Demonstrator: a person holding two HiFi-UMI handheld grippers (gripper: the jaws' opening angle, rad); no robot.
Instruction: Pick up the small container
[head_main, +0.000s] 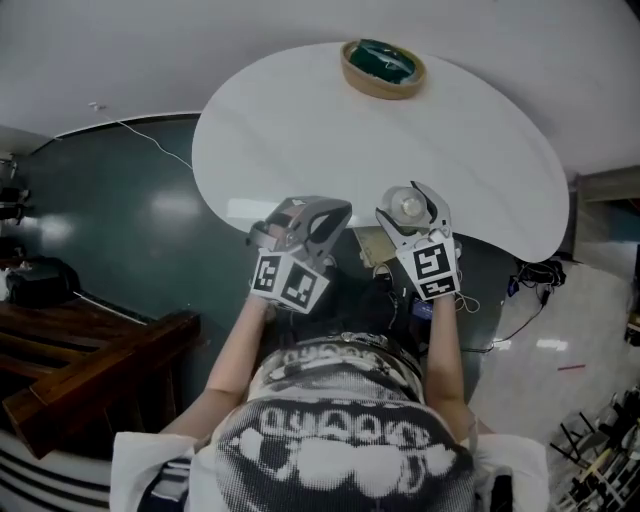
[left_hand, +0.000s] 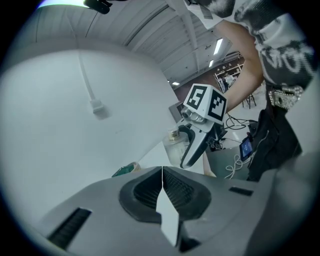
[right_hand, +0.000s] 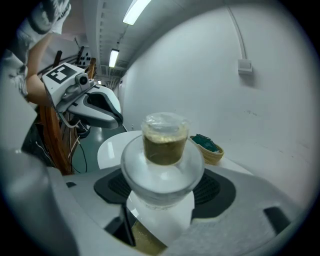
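Head view, looking steeply down: a person holds a pair of tongs in each hand over the near edge of a round white tabletop (head_main: 300, 130) that fills the upper centre of the frame.

The right tongs (head_main: 412, 205), right of centre, stand wide apart and are clamped on the small container (right_hand: 162, 150), a clear, round-bodied jar with a narrower yellowish neck and a filmy cap. In the right gripper view the jar fills the middle of the frame, its broad body wedged between the two dark ribbed pads. It appears to be lifted off the tabletop, though its base cannot be seen.

The left tongs (left_hand: 162, 192), just left of centre, are pressed fully together and hold nothing.

A woven basket (head_main: 385, 93) with something green inside sits at the far rim, top centre, well apart from the jar.

To do the lift well, the squeeze should be even on the jar's widest part, since smooth curved walls can likely slip. The jar should rise straight and level, cap up. The empty left tongs should stay out of its path.
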